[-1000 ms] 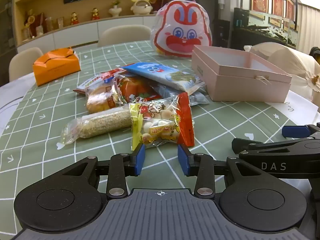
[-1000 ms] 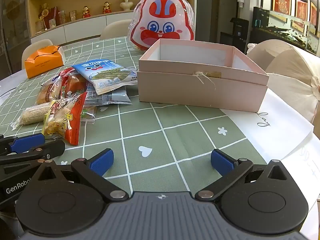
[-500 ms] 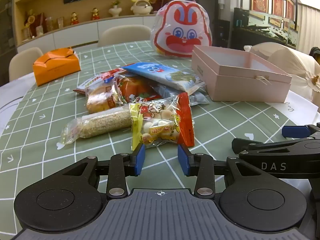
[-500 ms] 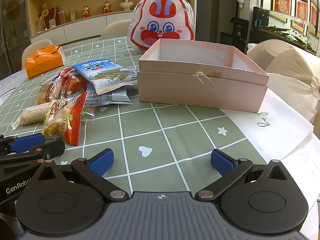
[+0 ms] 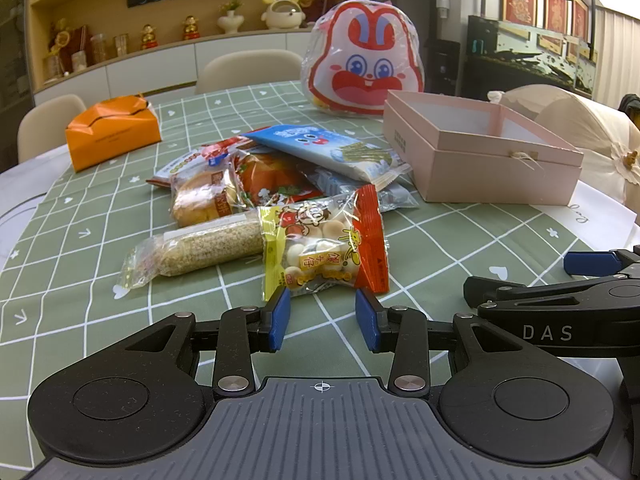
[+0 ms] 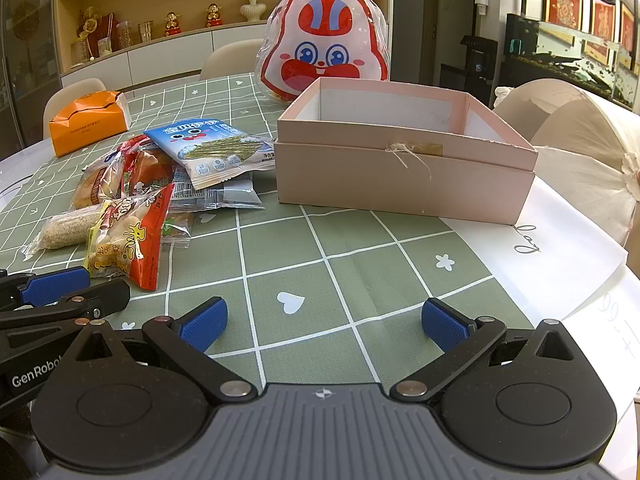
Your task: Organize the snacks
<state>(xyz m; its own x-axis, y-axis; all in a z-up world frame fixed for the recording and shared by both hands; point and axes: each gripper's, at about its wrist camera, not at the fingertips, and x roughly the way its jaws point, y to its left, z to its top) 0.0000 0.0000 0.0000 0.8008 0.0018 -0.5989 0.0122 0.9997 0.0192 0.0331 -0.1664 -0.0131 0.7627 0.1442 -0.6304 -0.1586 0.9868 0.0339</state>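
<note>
Our left tongs (image 5: 323, 316) stand released just before the biscuit packet (image 5: 322, 251) on the tabletop (image 5: 460, 240); we judge it light, crinkly and fragile, best pinched at its near sealed edge, while the right tongs (image 6: 323, 320) are released wide.

At twelve o'clock a wooden shelf wall (image 5: 120, 12) holds small figurines (image 5: 190, 28) above white cabinets (image 5: 152, 68). Cream chairs (image 5: 248, 66) stand at the far edge of the green checked tablecloth (image 5: 440, 248). At two o'clock red framed pictures (image 5: 560, 4) hang over a dark sideboard (image 5: 520, 64).
</note>
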